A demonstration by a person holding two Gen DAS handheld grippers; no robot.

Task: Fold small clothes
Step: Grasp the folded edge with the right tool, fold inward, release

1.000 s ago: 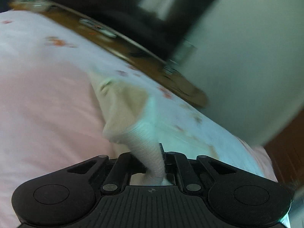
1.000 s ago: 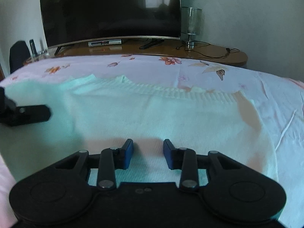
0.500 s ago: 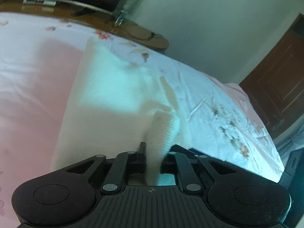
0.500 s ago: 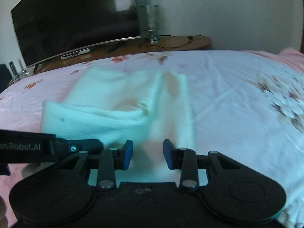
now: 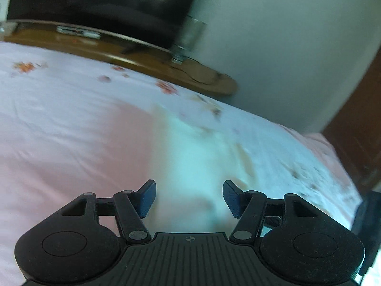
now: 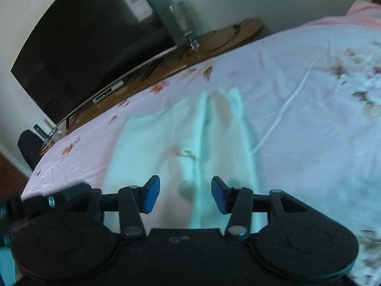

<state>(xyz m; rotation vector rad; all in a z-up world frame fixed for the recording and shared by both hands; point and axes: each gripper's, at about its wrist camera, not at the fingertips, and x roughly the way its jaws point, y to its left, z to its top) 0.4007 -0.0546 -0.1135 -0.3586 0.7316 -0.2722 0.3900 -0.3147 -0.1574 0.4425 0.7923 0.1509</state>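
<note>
A small white knitted sweater lies folded lengthwise on the bed, its sides laid inward to a seam down the middle. It also shows blurred in the left wrist view. My left gripper is open and empty just above the sweater's near end. My right gripper is open and empty over the sweater's near edge. The left gripper's body shows at the lower left of the right wrist view.
The bed has a pale pink floral sheet. Behind it stands a wooden TV bench with a large dark TV and a glass lamp. A dark wooden door is at the right.
My left gripper has let go of the sweater sleeve and opened wide. The sleeve now lies folded onto the sweater. The right gripper swung further right and opened a little wider.
</note>
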